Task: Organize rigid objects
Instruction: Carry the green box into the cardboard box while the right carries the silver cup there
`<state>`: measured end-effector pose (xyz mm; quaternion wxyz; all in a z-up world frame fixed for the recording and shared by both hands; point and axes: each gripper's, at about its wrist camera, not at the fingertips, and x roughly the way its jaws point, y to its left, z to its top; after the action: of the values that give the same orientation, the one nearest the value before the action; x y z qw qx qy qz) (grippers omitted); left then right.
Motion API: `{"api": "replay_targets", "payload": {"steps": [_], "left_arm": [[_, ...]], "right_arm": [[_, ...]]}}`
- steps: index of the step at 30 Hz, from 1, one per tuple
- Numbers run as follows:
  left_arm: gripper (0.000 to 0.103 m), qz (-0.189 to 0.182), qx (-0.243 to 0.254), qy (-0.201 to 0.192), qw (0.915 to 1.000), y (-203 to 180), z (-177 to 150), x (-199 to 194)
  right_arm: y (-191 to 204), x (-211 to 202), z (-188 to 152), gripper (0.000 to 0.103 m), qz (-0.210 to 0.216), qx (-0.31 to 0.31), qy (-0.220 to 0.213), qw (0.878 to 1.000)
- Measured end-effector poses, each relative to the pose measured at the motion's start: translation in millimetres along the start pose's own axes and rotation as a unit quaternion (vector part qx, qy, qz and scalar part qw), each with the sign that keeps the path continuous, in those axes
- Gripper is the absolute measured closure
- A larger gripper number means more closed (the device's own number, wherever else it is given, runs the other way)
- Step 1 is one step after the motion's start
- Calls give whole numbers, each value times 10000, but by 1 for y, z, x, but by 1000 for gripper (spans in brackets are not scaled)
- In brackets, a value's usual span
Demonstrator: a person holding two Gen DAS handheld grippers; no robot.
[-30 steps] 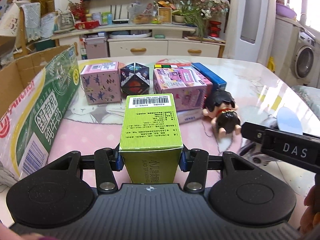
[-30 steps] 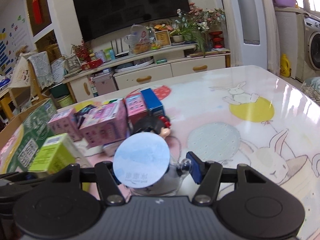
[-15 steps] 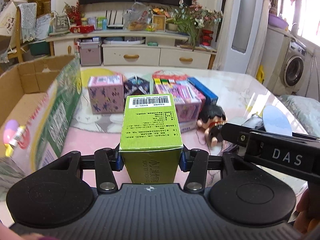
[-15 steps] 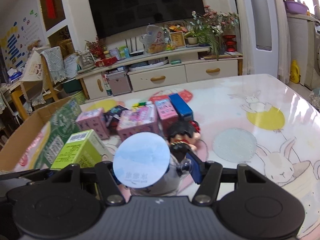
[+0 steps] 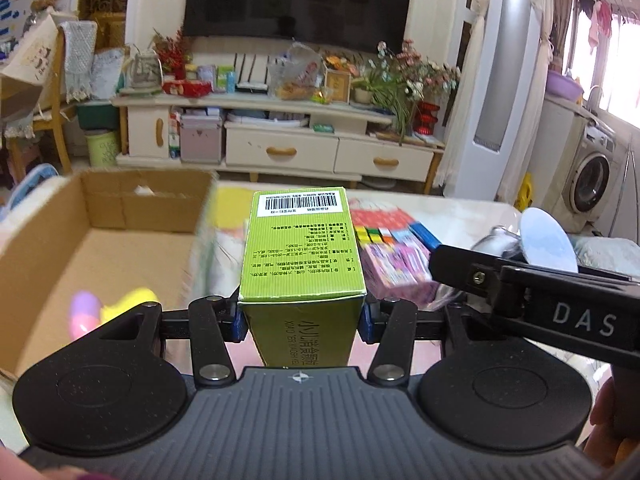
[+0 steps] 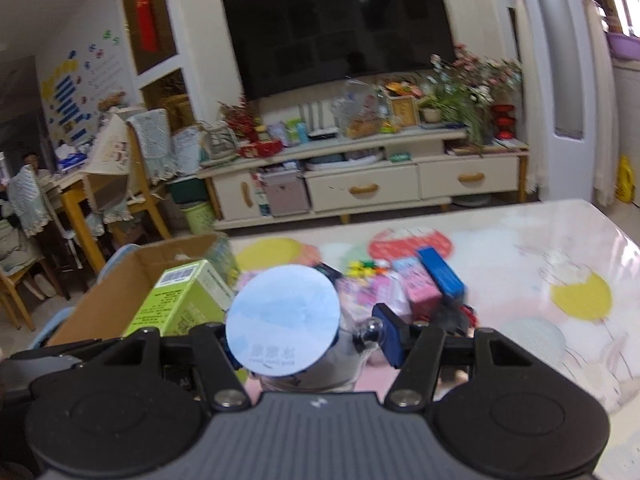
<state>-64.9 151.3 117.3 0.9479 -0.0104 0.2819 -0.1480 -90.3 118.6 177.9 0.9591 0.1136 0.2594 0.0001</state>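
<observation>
Trouble looks likeliest at the cardboard box [image 5: 100, 240]: the left gripper [image 5: 300, 318] is clamped on a tall green carton [image 5: 302, 256] and the right gripper [image 6: 308, 344], just beside it at three o'clock, grips a clear container with a pale blue round lid [image 6: 282, 316], so both hands crowding one opening could knock together or catch the near wall. A yellow-and-purple toy [image 5: 100, 312] already lies inside at nine o'clock, while pink boxes [image 5: 394, 264], a colour cube [image 5: 374, 234] and a blue box [image 6: 440, 276] wait on the table at one o'clock.
</observation>
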Motion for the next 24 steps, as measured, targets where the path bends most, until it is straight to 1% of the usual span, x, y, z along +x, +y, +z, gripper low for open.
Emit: {"api": "replay_targets", "payload": {"steps": [3, 6, 11, 13, 18, 20, 24], "left_arm": [[42, 121, -22, -168, 9998, 15, 8, -7], [42, 331, -133, -265, 9990, 30, 13, -10], [42, 598, -536, -276, 9964, 62, 21, -8], [42, 753, -685, -210, 9946, 72, 21, -3], [42, 988, -1004, 51, 9900, 95, 19, 12], [43, 1062, -1114, 188, 9879, 105, 17, 13], [43, 1259, -1229, 445, 9834, 110, 18, 24]], "right_arm": [[21, 8, 11, 42, 239, -105, -51, 9996], [41, 20, 21, 42, 483, -172, -75, 9987], [76, 50, 32, 42, 890, -333, 41, 9955], [88, 64, 34, 42, 1021, -374, 135, 9940], [111, 99, 30, 42, 1374, -360, 470, 9887], [117, 111, 26, 42, 1452, -357, 609, 9869], [129, 127, 18, 42, 1584, -500, 821, 9827]]}}
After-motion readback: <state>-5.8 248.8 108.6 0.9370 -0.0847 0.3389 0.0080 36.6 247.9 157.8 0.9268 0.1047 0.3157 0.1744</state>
